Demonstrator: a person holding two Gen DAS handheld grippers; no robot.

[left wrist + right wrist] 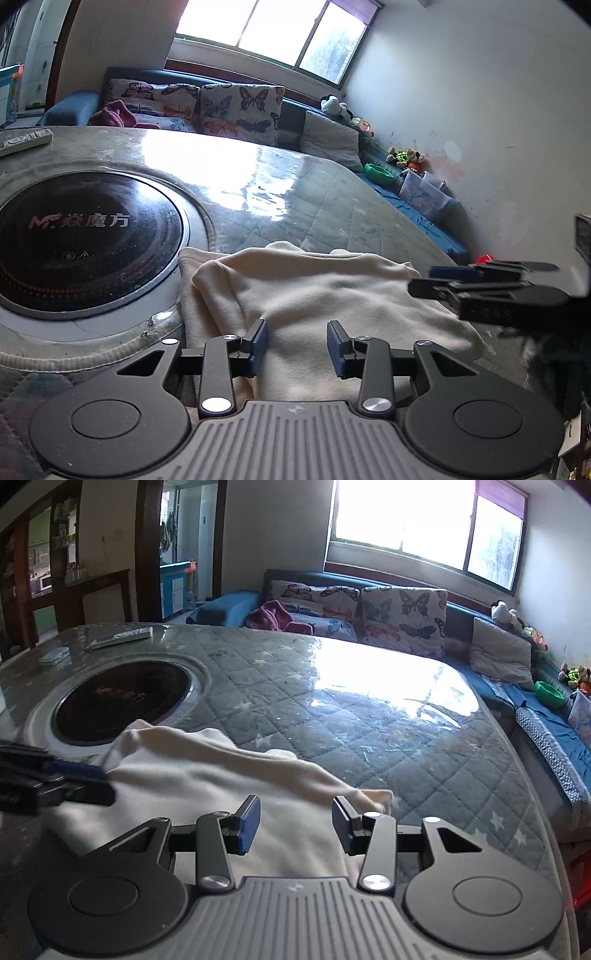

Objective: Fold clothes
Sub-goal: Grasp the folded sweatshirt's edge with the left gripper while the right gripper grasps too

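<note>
Writing shows only on the round black cooktop (pixel 85 240) set into the worktop (pixel 295 199): a pale logo followed by the Chinese characters 焱魔方, with small warning marks below that are too fine to read. A remote control (pixel 26 140) lies at the far left edge of the worktop, its buttons illegible.

Cream cloth (pixel 314 295), soft and fleecy, lies in a loosely folded heap on the near part of the worktop, just beside the cooktop, one edge lapping onto its pale rim. Its top layer is doubled back, with rounded folds along the far side.

Left tongs (pixel 297 349) hover over the near part of the cloth, blue pads apart, nothing clamped. Right tongs (pixel 295 825) likewise stand apart above the cloth, empty. Behind the worktop, butterfly-print cushions (pixel 236 107) line a blue sofa (pixel 480 624).
</note>
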